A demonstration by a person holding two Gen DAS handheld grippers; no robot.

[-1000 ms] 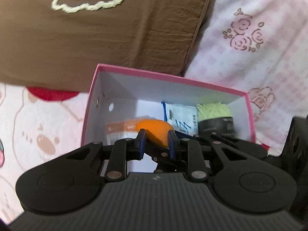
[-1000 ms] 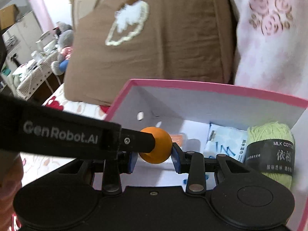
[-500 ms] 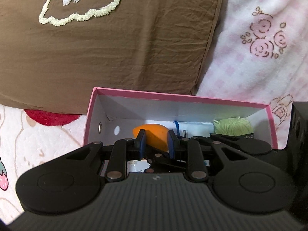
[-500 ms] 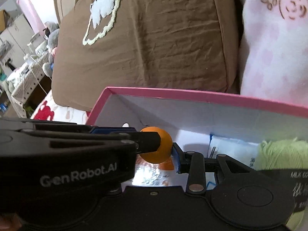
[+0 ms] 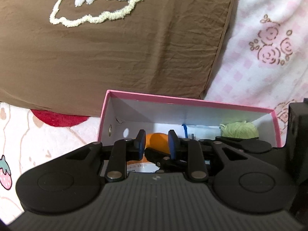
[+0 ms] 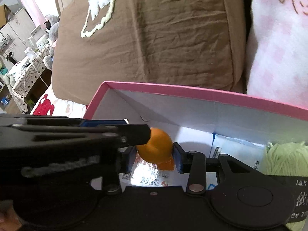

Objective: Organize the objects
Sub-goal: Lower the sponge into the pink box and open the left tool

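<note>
Orange, round and smooth, the ball sits between my right claw's opening jaws over the pink-rimmed white cardboard box, so I'd release it low while my shut left claw stays clear.

Soft indoor light; we saw no hard shadows. Glare lay on the foil packet at 6 o'clock. The left gripper was blurred at 9 o'clock. Fisheye bent edges; corners vignetted dark.
</note>
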